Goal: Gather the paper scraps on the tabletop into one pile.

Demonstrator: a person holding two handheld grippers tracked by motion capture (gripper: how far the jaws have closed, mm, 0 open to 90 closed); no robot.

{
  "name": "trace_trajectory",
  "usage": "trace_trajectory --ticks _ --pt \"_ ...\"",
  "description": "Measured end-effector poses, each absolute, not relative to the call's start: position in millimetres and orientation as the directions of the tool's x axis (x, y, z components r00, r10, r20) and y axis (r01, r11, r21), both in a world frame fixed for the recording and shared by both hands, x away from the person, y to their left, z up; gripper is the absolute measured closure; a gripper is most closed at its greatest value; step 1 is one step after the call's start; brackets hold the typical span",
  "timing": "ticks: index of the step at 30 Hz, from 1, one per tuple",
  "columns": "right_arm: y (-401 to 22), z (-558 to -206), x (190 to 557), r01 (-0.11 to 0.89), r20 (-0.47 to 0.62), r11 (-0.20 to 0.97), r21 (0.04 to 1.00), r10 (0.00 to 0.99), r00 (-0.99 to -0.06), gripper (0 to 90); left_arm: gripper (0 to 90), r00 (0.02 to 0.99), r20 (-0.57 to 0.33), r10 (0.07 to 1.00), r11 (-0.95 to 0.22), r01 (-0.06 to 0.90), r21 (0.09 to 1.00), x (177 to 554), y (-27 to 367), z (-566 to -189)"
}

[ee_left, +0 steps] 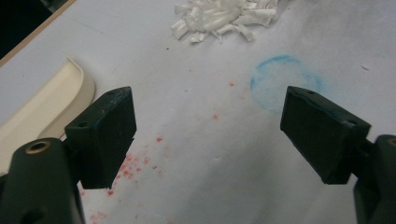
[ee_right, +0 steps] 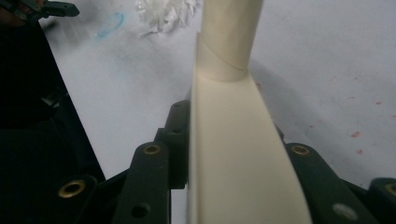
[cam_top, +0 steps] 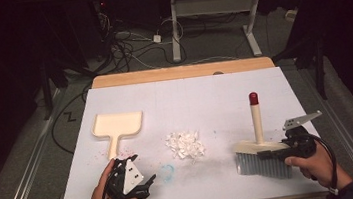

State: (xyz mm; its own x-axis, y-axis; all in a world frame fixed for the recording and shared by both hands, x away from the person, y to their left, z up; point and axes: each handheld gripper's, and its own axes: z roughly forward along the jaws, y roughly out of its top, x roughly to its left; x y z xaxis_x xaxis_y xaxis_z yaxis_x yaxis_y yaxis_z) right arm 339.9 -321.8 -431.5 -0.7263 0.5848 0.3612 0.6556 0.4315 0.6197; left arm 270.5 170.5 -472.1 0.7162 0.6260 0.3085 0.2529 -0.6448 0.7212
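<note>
High view: a counter (cam_top: pixel 183 86) covered with white sheeting, its bare wooden strip showing along the far edge. A cream dustpan (cam_top: pixel 117 126) lies toward the left edge, handle pointing at the near edge. A heap of white paper shreds (cam_top: pixel 185 144) sits near the middle. A hand brush (cam_top: pixel 261 157) stands toward the right edge on its grey bristles, its cream handle upright and tipped with a red cap.

The right hand-held gripper (cam_top: pixel 276 152), held in the person's right hand (cam_top: pixel 317 164), is clenched on the cream back of the brush; the bristles hide the jaw tips. In the right gripper view the brush back (ee_right: pixel 238 163) sits between the two black jaws, both pressed against its sides, while the handle runs out of the top of the picture and the bristles are cut off below.

The left hand-held gripper (cam_top: pixel 144 186) rests near the near-left corner in the left hand (cam_top: pixel 107 195), just beyond the end of the dustpan handle. In the left gripper view its jaws stand released and wide apart with nothing between them, above a faint blue ring (ee_left: pixel 285 84) and red specks (ee_left: pixel 135 163) on the sheeting. There the dustpan (ee_left: pixel 51 107) is cut off at the left edge, and the shreds (ee_left: pixel 224 16) at the top.
</note>
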Motion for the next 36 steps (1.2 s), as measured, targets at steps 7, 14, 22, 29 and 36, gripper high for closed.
trace_trajectory --ticks 7,14,22,29,36 --pt "-328.5 -436.3 376.7 0.667 0.388 0.483 0.567 0.558 -0.733 56.6 17.2 0.733 0.310 0.606 -0.662 0.248 0.707 270.5 167.0 -474.1" --pt "-336.4 -428.5 393.9 0.675 0.245 0.484 0.557 0.681 -0.690 51.3 17.2 0.736 0.308 0.603 -0.663 0.247 0.707 270.6 166.6 -474.6" --pt "-337.9 -415.8 392.1 0.625 0.053 0.460 0.631 0.778 -0.626 48.7 17.2 0.737 0.308 0.601 -0.663 0.246 0.707 270.7 166.0 -474.8" --pt "-316.0 -438.1 399.7 0.642 -0.042 0.493 0.587 0.811 -0.584 81.3 17.2 0.742 0.311 0.594 -0.669 0.241 0.703 270.8 164.3 -475.0" --pt "-311.2 -445.3 404.9 0.663 -0.051 0.473 0.580 0.833 -0.550 76.6 17.2 0.739 0.312 0.597 -0.666 0.241 0.705 271.1 166.3 -474.7"
